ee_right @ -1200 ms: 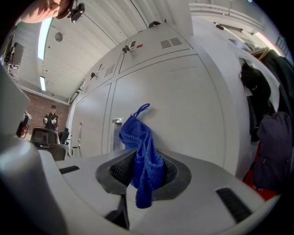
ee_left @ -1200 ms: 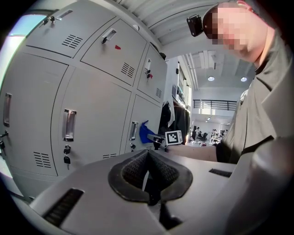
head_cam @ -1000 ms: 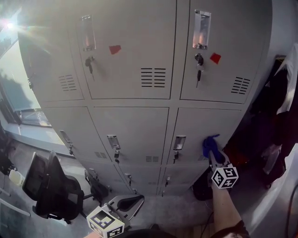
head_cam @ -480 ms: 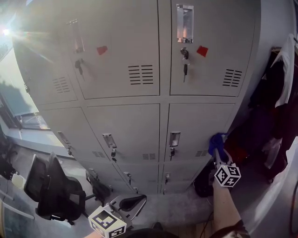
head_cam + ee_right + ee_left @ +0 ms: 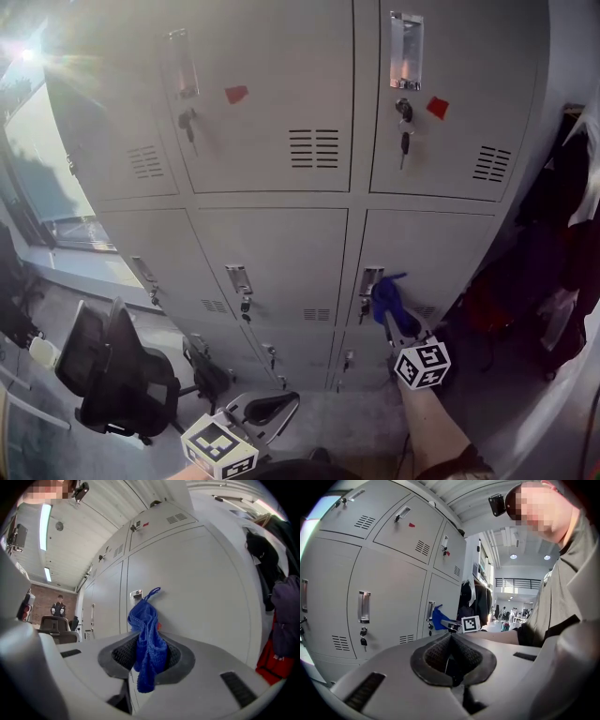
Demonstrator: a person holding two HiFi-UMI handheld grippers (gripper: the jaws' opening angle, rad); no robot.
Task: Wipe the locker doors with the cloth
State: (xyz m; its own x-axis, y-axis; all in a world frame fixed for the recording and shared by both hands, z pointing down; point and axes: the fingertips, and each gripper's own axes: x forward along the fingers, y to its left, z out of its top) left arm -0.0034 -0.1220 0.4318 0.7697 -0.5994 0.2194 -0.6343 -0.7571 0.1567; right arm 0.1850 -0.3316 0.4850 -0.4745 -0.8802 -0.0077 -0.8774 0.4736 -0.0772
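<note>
Looking down from the head cam, the biggest thing by far is the tall grey metal locker bank [image 5: 272, 244], three doors across and stacked in rows, filling most of the view. Left of it, low down, is a black mesh-back office chair [image 5: 122, 375]. Off the right side there's a bunch of dark clothes hanging on a rack [image 5: 562, 216].

The right gripper [image 5: 392, 317] is reaching up at the middle-row right locker door [image 5: 441, 253]. Its jaws are clamped on a blue knitted cloth [image 5: 386, 292]. In the right gripper view the cloth [image 5: 147, 644] is bunched between the pads, with one end hanging below them and the other sticking up towards the door. It sits just right of that door's recessed metal handle [image 5: 369, 281] and looks to be up against the door face, though I can't swear it's touching.

The left gripper [image 5: 272, 405] is down low by my body, well away from the lockers. In its own view the jaws [image 5: 451, 656] are closed together with nothing between them.

Small stuff: a key dangling from the lock [image 5: 404, 141] on the top right door, and a little red sticker [image 5: 437, 107] just beside it.
</note>
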